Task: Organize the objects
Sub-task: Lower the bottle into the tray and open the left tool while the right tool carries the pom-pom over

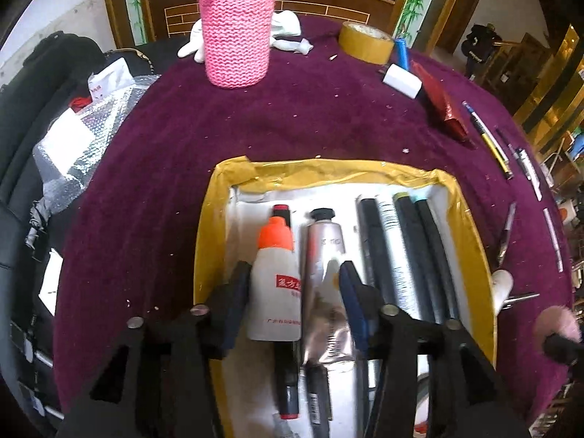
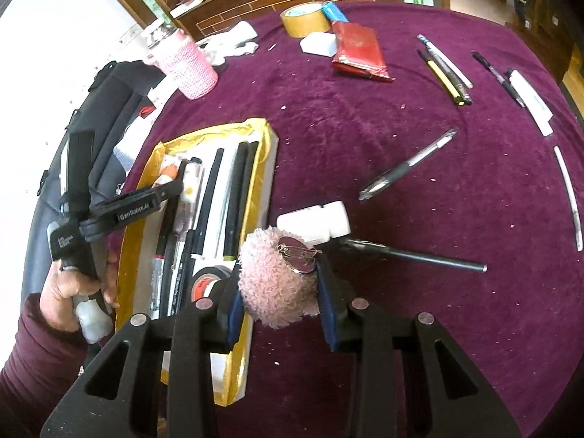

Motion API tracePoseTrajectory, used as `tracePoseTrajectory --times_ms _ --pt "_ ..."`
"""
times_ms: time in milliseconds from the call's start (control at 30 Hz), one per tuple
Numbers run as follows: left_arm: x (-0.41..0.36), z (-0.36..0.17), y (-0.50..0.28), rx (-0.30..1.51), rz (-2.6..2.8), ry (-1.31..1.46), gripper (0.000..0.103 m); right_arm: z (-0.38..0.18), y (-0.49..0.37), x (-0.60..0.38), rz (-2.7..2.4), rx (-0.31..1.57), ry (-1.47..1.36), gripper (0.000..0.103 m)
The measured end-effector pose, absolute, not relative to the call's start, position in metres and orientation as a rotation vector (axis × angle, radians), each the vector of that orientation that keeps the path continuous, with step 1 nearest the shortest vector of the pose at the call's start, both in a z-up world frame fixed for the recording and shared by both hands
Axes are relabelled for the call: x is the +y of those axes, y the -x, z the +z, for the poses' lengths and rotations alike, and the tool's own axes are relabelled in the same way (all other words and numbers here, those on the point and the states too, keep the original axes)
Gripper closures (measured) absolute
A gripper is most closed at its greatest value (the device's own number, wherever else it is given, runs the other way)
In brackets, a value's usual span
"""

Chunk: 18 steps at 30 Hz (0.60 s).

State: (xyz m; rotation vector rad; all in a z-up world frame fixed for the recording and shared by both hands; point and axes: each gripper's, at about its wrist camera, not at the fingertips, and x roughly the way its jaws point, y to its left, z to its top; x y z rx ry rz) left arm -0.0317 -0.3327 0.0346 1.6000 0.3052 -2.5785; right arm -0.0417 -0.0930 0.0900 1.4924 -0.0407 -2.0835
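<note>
A yellow-taped box [image 1: 328, 171] with a white floor holds several markers [image 1: 412, 248], a silver tube [image 1: 325, 255] and a white bottle with an orange cap [image 1: 273, 284]. My left gripper [image 1: 295, 292] hangs over the box with its jaws open; the bottle and the tube lie between the fingers, and the right pad stands clear of the bottle. My right gripper [image 2: 279, 306] is shut on a fluffy pink pompom [image 2: 270, 288] with a metal ring on it, held above the cloth just right of the box [image 2: 255, 189]. The left gripper [image 2: 171, 191] shows there too, held by a hand [image 2: 73, 292].
On the purple cloth stand a pink knitted cup [image 1: 237, 36], a tape roll [image 1: 367, 42], white gloves [image 1: 288, 25], a white block [image 1: 401, 80] and a red packet [image 2: 359, 51]. Pens [image 2: 445, 69] lie at the right; a white bottle [image 2: 321, 219] and a black rod [image 2: 419, 255] lie near the pompom.
</note>
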Motion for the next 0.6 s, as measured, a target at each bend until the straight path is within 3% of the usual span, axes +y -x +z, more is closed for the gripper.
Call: tracePoseTrajectory --times_ms 233,400,600 --pt "-0.347 0.062 0.013 0.423 -2.603 -1.551 0.056 0.084 0.030 -0.135 -1.986 0.033 -1.485 0.070" --pt "-0.375 0.101 -0.028 0.523 -2.629 -1.374 0.053 0.080 0.020 -0.177 -1.873 0.067 -1.470 0.070" --pt "-0.412 0.109 -0.080 0.662 -2.537 -1.290 0.052 0.064 0.007 -0.231 -1.731 0.073 -1.475 0.070"
